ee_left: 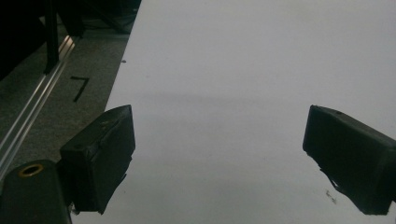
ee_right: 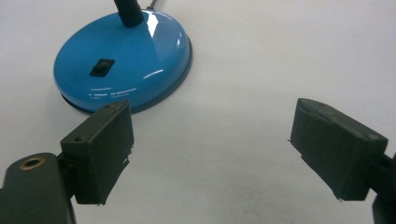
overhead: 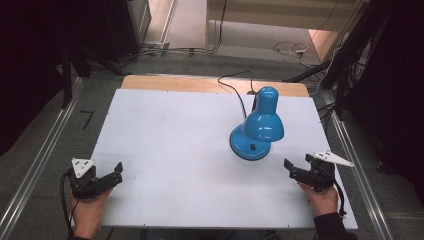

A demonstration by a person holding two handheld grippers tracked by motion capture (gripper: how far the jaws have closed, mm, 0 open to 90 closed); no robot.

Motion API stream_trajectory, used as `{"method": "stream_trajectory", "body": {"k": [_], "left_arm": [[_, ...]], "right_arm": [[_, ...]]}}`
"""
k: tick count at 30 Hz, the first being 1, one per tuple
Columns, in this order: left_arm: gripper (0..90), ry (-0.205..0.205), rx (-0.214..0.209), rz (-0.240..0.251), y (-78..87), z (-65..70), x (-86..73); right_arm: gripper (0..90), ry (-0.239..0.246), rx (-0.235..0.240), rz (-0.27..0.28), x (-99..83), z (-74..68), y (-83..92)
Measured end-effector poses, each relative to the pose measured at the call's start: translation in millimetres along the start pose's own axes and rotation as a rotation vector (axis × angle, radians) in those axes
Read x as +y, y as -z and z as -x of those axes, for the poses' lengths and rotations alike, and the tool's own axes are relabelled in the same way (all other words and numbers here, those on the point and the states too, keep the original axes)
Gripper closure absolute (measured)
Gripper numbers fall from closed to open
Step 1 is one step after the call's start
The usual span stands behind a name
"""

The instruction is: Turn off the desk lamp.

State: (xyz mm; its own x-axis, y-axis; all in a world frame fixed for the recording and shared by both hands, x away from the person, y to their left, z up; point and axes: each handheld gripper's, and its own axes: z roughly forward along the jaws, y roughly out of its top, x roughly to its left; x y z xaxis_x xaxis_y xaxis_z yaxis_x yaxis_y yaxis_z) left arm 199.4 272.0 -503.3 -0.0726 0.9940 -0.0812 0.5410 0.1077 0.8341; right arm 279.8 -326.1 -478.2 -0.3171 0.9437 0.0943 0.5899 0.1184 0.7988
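Two grippers rest low over the white worktop (overhead: 175,150), one near each of its near corners, and both hold nothing. At the near left corner, the left gripper (overhead: 112,175) has its jaws spread wide, with bare white surface between them in the left gripper view. By the right edge, the right gripper (overhead: 295,167) likewise has its jaws wide apart, pointing toward the blue desk lamp (overhead: 257,127). That lamp stands upright on the right half of the worktop, its round base (ee_right: 123,63) flat on the surface just ahead of the right gripper but apart from it. A black switch (ee_right: 102,66) sits on the base, and the lamp's black cord (overhead: 235,90) trails off over the far edge.
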Motion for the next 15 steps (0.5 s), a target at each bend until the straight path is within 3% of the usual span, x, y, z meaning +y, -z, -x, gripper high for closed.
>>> {"method": "stream_trajectory", "body": {"k": [10, 15], "left_arm": [[9.7, -0.005, 0.002, -0.005, -1.1, 0.4, -0.5], [9.7, -0.005, 0.002, -0.006, 0.0, -0.4, -0.8]], "right_arm": [[11.4, -0.028, -0.034, 0.021, -9.3, 18.3, 18.3], [11.4, -0.046, -0.070, 0.003, -16.5, 31.2, 23.9]]}}
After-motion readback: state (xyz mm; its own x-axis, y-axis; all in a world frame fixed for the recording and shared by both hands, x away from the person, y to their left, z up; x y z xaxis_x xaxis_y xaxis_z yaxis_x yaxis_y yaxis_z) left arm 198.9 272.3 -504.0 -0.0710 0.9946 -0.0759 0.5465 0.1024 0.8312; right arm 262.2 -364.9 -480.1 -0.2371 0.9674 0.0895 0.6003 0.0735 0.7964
